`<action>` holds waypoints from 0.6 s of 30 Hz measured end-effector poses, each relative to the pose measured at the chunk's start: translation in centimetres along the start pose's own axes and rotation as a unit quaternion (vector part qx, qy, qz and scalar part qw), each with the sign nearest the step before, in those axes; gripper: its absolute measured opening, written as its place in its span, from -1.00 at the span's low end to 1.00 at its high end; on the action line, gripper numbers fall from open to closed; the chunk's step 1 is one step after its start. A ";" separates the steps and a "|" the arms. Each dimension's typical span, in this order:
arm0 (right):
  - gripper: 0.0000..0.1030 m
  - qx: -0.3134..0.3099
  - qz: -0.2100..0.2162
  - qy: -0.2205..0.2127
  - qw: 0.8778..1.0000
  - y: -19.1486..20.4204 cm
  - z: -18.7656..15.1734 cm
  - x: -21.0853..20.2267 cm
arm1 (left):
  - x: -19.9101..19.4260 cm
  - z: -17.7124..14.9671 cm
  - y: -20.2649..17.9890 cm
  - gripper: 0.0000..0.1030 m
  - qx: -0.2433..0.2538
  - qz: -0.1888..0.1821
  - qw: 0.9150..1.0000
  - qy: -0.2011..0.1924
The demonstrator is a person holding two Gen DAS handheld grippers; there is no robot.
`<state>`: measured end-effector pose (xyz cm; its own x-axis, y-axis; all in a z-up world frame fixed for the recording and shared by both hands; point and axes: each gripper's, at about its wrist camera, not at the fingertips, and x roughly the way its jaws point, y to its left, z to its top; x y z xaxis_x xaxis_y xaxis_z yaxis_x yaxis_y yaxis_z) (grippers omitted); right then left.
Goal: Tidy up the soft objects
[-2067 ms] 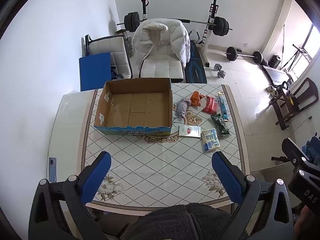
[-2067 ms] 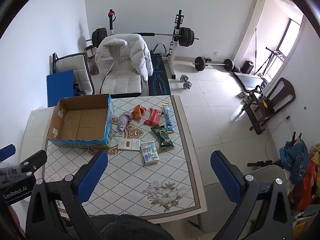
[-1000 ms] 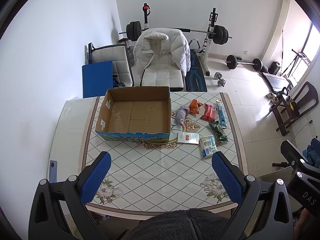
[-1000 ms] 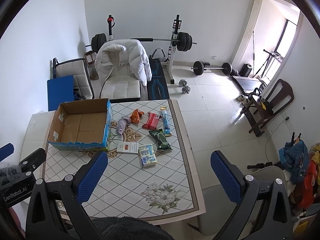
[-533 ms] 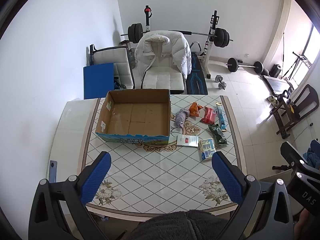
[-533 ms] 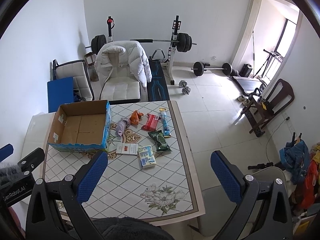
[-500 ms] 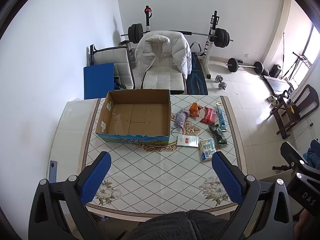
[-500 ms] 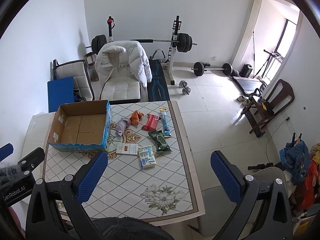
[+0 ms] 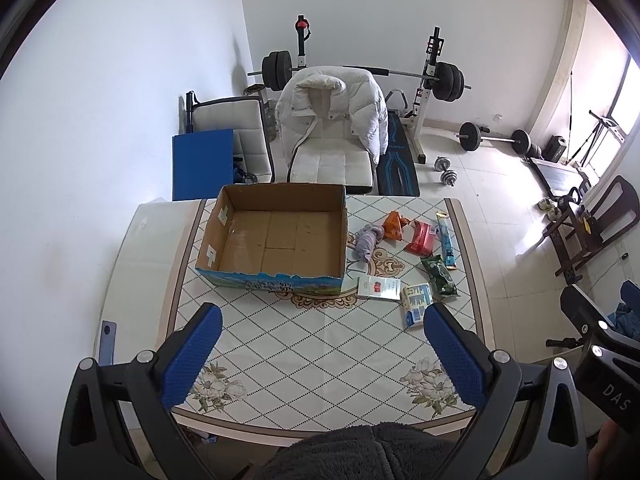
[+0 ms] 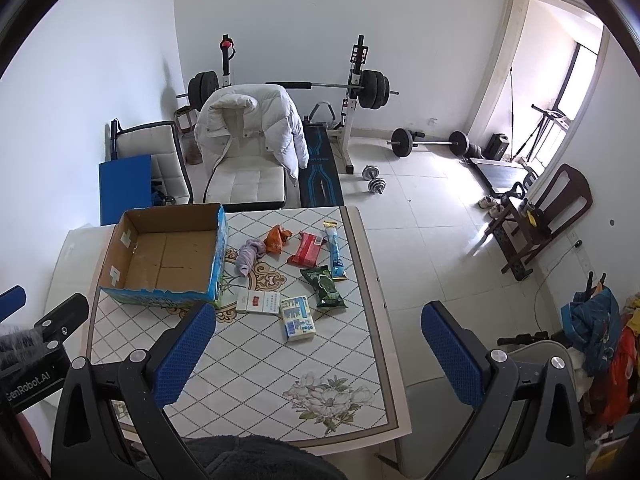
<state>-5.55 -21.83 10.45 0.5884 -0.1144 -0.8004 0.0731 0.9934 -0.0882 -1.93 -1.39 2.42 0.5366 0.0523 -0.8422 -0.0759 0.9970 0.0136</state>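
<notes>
An empty open cardboard box (image 9: 280, 236) (image 10: 168, 256) stands on the tiled table (image 9: 312, 344) at the far left. To its right lie a purple cloth (image 9: 367, 242) (image 10: 250, 255), an orange pouch (image 9: 394, 226) (image 10: 277, 239), a red packet (image 9: 420, 237) (image 10: 307, 248), a blue stick pack (image 9: 446, 236) (image 10: 334, 249), a green packet (image 9: 439, 275) (image 10: 326, 286), a white-red pack (image 9: 379, 288) (image 10: 258, 302) and a blue-white box (image 9: 416, 305) (image 10: 297, 317). My left gripper (image 9: 322, 354) and right gripper (image 10: 316, 354) are both open, empty, high above the table's near edge.
A chair with a white down jacket (image 9: 332, 120) stands behind the table, with a white chair and blue board (image 9: 202, 162) to its left. A barbell rack (image 10: 352, 88), dumbbells (image 10: 374, 179) and a wooden chair (image 10: 536, 220) stand on the floor.
Both grippers have risen and drawn back from the table, so the table and box look smaller. Both stay open and empty. Nothing on the table has moved.
</notes>
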 end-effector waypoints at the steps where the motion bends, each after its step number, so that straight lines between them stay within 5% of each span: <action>1: 1.00 0.000 0.000 0.000 1.000 0.0 0.1 0.0 | 0.0 0.1 0.1 1.00 0.000 0.000 1.000 -0.001; 18: 1.00 0.002 -0.003 -0.005 1.000 0.7 0.2 0.0 | -0.3 0.4 -0.1 1.00 0.004 -0.001 1.000 -0.004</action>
<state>-5.38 -21.15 10.51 0.5954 -0.1205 -0.7944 0.0806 0.9927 -0.0901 -1.73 -1.51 2.86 0.5439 0.0498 -0.8377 -0.0673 0.9976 0.0156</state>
